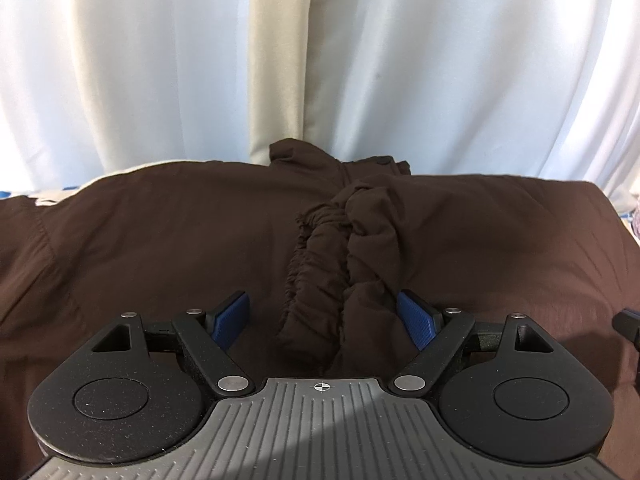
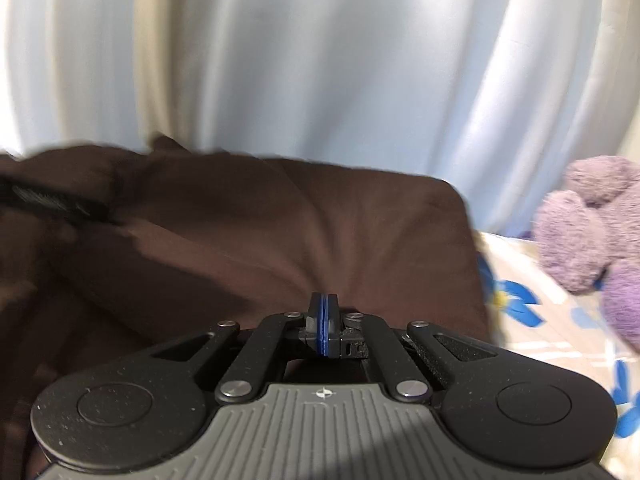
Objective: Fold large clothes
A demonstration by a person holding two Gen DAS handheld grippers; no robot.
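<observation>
Left wrist view: the left gripper point(image 1: 326, 316) gapes wide over the brown jacket's point(image 1: 160, 240) gathered cuff point(image 1: 320, 276), gripping nothing; the right gripper point(image 2: 323, 320), angled downward, is pinched closed, empty.

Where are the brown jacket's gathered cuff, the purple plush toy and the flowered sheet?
gathered cuff point(image 1: 316, 264), left wrist view, on its ruched elastic.
purple plush toy point(image 2: 576, 236), right wrist view, on its fuzzy body.
flowered sheet point(image 2: 516, 304), right wrist view, on a blue flower.

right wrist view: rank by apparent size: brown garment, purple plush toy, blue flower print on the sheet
1. Brown garment, fills the middle and left of the view.
2. Purple plush toy, cut off at the right edge, so its full size is unsure.
3. Blue flower print, smallest.
</observation>
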